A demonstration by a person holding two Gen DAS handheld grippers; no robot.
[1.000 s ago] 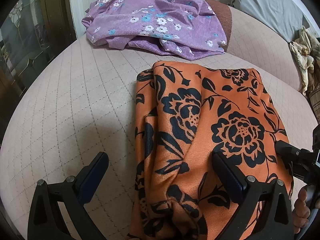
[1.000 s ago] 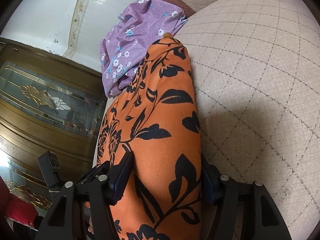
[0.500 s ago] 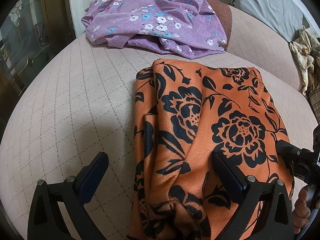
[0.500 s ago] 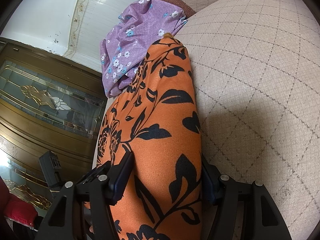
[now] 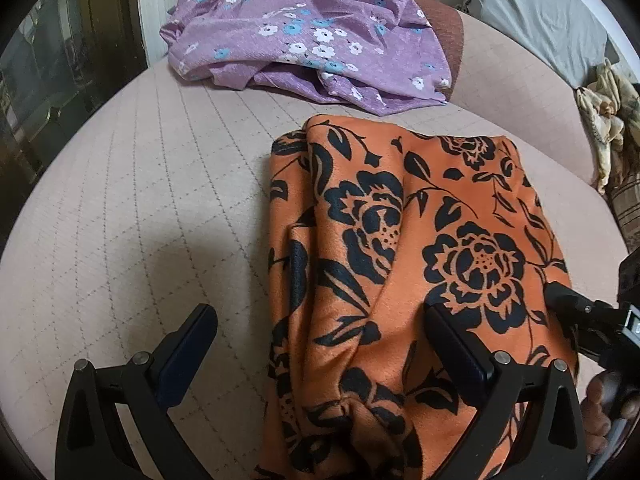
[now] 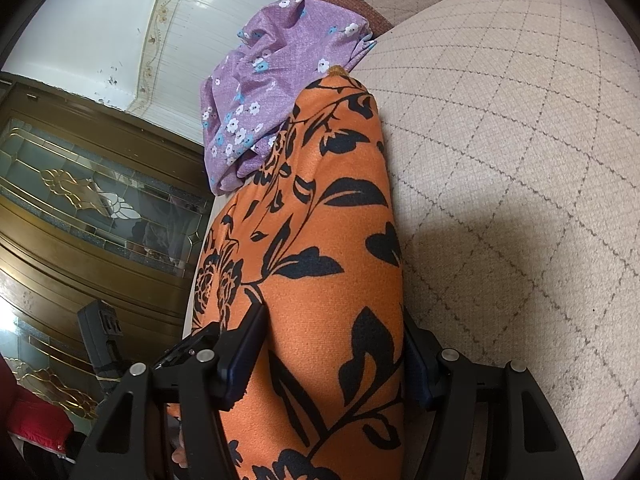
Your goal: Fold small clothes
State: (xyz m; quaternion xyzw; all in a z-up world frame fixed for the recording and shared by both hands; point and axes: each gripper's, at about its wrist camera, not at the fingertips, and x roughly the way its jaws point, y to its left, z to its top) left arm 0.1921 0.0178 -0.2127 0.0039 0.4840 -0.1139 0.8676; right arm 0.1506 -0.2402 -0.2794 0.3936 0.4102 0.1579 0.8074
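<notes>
Left wrist view: at the far left a dark glazed cabinet [image 5: 44, 92] is seen, and beside it a quilted beige cushion [image 5: 132, 208] stretches across the frame. The left gripper [image 5: 320, 344] is held low over this cushion with its jaws spread wide; the left finger hangs over bare cushion, the right finger lies on top of the orange floral garment [image 5: 420, 240], and nothing is pinched. Toward the back, a purple floral garment [image 5: 304, 36] is left crumpled in a loose heap, near the orange one but apart from it. The orange garment is laid in a thick, roughly rectangular bundle on the cushion, with layered edges visible along its left side. At the far right, the tip of the right gripper [image 5: 576, 306] is seen at the bundle's near right corner, and some of the person's fingers [image 5: 600, 412] show below it.

In the right wrist view, the cabinet is again found on the left, then the purple heap, then the orange bundle. The right gripper [image 6: 332, 354] is set partly open around the bundle's thick folded edge, one pad on either side; the cloth fills the gap, so a grip on it is judged likely.

The orange piece is judged mostly folded, with perhaps a final fold or a smoothing left. The purple piece is not yet folded.
</notes>
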